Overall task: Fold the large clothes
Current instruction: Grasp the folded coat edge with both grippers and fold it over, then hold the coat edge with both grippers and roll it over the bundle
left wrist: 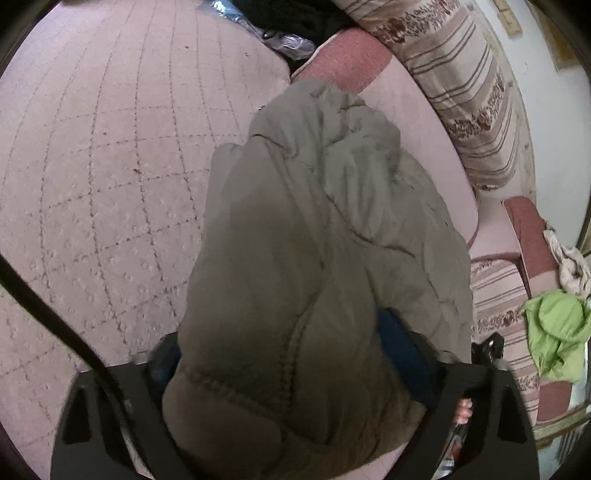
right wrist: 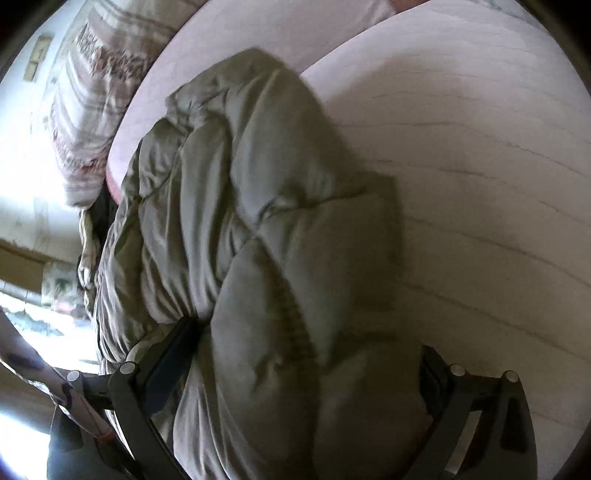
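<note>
A large olive-grey quilted jacket (left wrist: 314,240) hangs bunched in front of me, over the edge of a pink seat cushion (left wrist: 424,122). My left gripper (left wrist: 295,365) is shut on a thick fold of it; the fabric hides most of both fingers. In the right wrist view the same jacket (right wrist: 258,221) fills the middle. My right gripper (right wrist: 299,362) is shut on another thick fold of it, with the padded cloth bulging between the jaws. The jacket looks lifted, with its far end resting on the cushion (right wrist: 229,33).
A pale pink carpet (left wrist: 110,166) with a grid pattern lies to the left. Striped floral back cushions (left wrist: 469,85) line the sofa. A green garment (left wrist: 554,332) and a pale cloth (left wrist: 569,258) lie on the seat at right. Dark items (left wrist: 291,26) sit at the far end.
</note>
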Tool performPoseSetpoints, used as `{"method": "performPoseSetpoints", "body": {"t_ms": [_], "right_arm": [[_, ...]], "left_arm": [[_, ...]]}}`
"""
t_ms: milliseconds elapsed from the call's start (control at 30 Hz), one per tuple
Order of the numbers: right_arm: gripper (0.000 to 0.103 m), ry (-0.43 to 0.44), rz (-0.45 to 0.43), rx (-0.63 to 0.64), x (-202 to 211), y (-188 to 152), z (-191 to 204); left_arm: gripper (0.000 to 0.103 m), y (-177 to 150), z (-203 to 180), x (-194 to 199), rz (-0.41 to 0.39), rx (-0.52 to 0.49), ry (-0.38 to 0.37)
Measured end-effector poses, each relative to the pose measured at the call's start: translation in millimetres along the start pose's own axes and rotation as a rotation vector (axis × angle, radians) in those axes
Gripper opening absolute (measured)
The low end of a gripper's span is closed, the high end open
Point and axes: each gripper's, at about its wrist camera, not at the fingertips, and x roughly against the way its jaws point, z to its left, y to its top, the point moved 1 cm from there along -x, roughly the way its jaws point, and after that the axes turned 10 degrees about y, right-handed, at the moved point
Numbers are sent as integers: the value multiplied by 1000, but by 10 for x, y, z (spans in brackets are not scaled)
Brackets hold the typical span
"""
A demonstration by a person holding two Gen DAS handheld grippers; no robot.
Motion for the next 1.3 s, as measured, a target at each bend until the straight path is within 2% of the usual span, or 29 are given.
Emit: {"method": "performPoseSetpoints", "body": {"t_ms": [33, 67, 100, 200, 267, 433, 600, 900, 1300], "right_arm": [[97, 10, 4, -4, 7, -16, 19], [89, 20, 6, -4, 15, -34, 45], [83, 21, 7, 6, 36, -63, 85], [69, 24, 24, 36, 117, -193, 202], [66, 20, 38, 64, 170, -306, 266], [65, 20, 26, 54, 181, -393, 225], [66, -15, 22, 54, 108, -346, 277], [71, 14, 5, 43, 107, -388, 149], [68, -50, -31, 65, 184, -507, 233]], "left_arm": [[68, -2, -22, 53, 10, -3, 4], [58, -11, -39, 95, 11, -10, 4], [53, -13, -55, 140, 10, -18, 9], [50, -86, -137, 273, -9, -60, 62], [49, -156, -155, 367, -21, -92, 103], [49, -283, -160, 440, -41, -138, 156], [50, -238, -227, 365, -58, -160, 204], [51, -321, -308, 381, -117, -216, 286], [47, -434, -329, 489, -152, -242, 333]]}}
